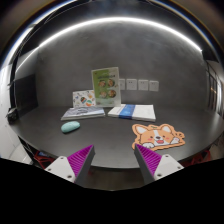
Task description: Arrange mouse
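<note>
A pale green mouse lies on the grey table, beyond my fingers and to the left. An orange corgi-shaped mouse mat lies beyond the right finger. My gripper is open and empty, with purple pads showing on both fingers and bare table between them.
An upright green card stands at the back of the table. Booklets lie behind the mouse, and a blue and white book lies at the centre back. A wall with sockets is behind.
</note>
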The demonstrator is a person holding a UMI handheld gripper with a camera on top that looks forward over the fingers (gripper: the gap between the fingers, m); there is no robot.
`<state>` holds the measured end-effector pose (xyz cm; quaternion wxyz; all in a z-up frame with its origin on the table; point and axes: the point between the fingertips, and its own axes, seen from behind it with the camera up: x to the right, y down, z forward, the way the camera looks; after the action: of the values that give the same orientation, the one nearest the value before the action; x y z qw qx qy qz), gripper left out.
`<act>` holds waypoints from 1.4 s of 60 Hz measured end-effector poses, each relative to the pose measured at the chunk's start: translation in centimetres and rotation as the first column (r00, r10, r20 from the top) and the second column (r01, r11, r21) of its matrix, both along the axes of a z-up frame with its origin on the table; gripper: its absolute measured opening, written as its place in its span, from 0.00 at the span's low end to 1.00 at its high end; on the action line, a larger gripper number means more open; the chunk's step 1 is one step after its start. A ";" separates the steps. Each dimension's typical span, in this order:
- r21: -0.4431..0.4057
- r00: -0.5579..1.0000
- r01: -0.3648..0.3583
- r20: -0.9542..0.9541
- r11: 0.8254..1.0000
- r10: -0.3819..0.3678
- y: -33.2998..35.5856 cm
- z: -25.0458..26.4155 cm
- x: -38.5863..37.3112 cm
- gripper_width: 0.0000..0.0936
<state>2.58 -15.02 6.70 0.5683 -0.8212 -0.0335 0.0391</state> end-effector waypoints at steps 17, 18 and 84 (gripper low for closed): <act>-0.015 0.990 -0.137 -0.040 0.990 0.136 2.9 -2.2 -9.1 0.89; -0.024 0.988 -0.151 -0.048 0.988 0.150 3.3 -2.7 -10.1 0.89; -0.215 0.971 -0.238 -0.021 0.947 0.239 21.0 -4.9 -30.2 0.48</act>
<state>-27.59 5.97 1.83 0.4668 -0.8681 -0.1295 0.1086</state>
